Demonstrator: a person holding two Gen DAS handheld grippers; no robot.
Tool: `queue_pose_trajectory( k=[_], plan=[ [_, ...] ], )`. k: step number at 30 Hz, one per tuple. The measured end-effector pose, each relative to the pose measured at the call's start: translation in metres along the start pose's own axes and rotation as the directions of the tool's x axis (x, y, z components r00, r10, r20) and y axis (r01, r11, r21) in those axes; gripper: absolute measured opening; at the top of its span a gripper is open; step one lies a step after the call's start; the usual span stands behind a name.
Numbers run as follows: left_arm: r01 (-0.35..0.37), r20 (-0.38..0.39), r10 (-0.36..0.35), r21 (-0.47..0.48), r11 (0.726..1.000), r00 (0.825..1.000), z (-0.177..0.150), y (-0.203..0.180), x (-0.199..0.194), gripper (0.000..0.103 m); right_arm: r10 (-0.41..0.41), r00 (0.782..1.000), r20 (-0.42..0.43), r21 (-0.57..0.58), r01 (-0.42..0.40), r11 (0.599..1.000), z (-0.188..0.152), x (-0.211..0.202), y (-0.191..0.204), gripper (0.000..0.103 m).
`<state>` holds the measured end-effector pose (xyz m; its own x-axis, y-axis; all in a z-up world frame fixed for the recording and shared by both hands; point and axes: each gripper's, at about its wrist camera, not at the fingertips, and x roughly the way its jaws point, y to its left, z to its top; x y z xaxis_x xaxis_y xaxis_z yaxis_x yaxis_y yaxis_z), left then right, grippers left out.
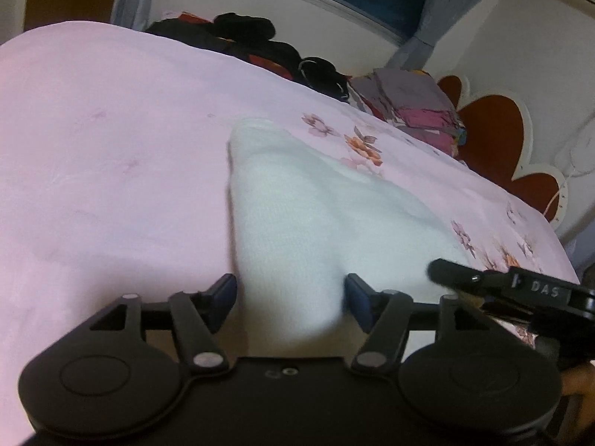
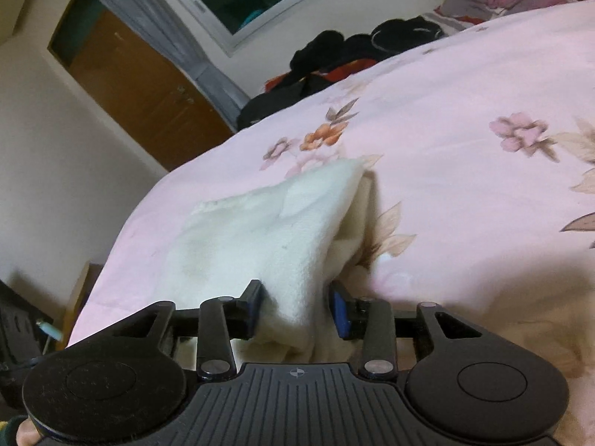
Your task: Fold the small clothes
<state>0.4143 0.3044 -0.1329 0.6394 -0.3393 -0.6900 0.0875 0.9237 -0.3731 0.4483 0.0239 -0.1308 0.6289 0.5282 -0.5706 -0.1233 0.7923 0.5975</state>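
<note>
White knit garment (image 1: 297, 215), near edge lifted, far end lying on pink floral bedsheet (image 1: 111, 148)

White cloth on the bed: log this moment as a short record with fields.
item: white cloth, soft knit, partly lifted off the bedsheet
left gripper: fingers either side of a cloth bunch
right gripper: fingers either side of another bunch
surface: pink floral bedsheet
background: dark clothes pile, folded stack near the headboard
fold state: not yet flat or squared

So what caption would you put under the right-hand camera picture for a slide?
Right gripper holds a white cloth between its fingers, lifting it off a pink flowered bedspread.
</note>
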Motion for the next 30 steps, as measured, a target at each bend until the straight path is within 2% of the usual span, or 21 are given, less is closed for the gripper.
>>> queue_pose_trajectory(
  k=[3, 7, 12, 14, 17, 20, 22, 23, 24, 27, 28, 30],
  plan=[
    [-0.043, 0.028, 0.043, 0.029, 0.999, 0.999, -0.008, -0.005, -0.019, 0.063, -0.067, 0.997, 0.03, -0.086, 0.07, 0.994, -0.001, -0.016, 0.014, 0.038],
    [-0.075, 0.029, 0.074, 0.056, 0.996, 0.997, -0.023, -0.009, -0.039, 0.06, -0.072, 0.995, 0.065, -0.197, 0.084, 0.977, -0.009, -0.037, 0.036, 0.037],
    [-0.076, -0.046, 0.078, 0.027, 0.997, 0.996, -0.047, -0.01, -0.039, 0.06, -0.073, 0.997, -0.025, -0.216, 0.066, 0.974, -0.038, -0.043, 0.036, 0.038],
    [-0.081, -0.038, 0.082, 0.029, 0.996, 0.996, -0.052, -0.01, -0.04, 0.06, -0.091, 0.995, -0.049, -0.221, 0.079, 0.972, -0.048, -0.045, 0.03, 0.038],
    [-0.074, -0.052, 0.075, 0.015, 0.997, 0.996, -0.053, -0.01, -0.041, 0.059, -0.107, 0.991, -0.079, -0.164, 0.093, 0.982, -0.058, -0.045, 0.014, 0.038],
    [-0.062, -0.071, 0.062, 0.006, 0.998, 0.996, -0.053, -0.01, -0.043, 0.054, -0.053, 0.99, -0.132, -0.095, 0.041, 0.995, -0.067, -0.046, 0.006, 0.038],
    [-0.05, -0.081, 0.049, -0.01, 0.999, 0.996, -0.055, -0.007, -0.043, 0.049, -0.029, 0.987, -0.157, -0.088, 0.015, 0.996, -0.071, -0.045, 0.007, 0.038],
    [-0.047, -0.082, 0.046, -0.01, 0.999, 0.996, -0.056, -0.007, -0.043, 0.043, -0.029, 0.987, -0.16, -0.083, 0.016, 0.996, -0.073, -0.044, 0.008, 0.036],
    [-0.041, -0.086, 0.04, -0.012, 0.999, 0.996, -0.056, -0.007, -0.043, 0.038, -0.025, 0.985, -0.17, -0.069, 0.014, 0.998, -0.074, -0.044, 0.008, 0.024],
    [-0.033, -0.096, 0.032, -0.008, 0.999, 0.995, -0.053, -0.009, -0.046, 0.023, 0.036, 0.974, -0.223, 0.039, -0.028, 0.999, -0.072, -0.045, 0.001, 0.015],
    [-0.029, -0.1, 0.029, -0.003, 1.0, 0.995, -0.05, -0.011, -0.048, 0.022, 0.064, 0.969, -0.238, 0.074, -0.048, 0.996, -0.071, -0.047, 0.0, 0.014],
    [-0.007, -0.098, 0.008, 0.004, 1.0, 0.995, -0.042, -0.014, -0.055, 0.021, 0.179, 0.953, -0.245, 0.208, -0.129, 0.97, -0.067, -0.055, -0.007, 0.014]
  ],
)
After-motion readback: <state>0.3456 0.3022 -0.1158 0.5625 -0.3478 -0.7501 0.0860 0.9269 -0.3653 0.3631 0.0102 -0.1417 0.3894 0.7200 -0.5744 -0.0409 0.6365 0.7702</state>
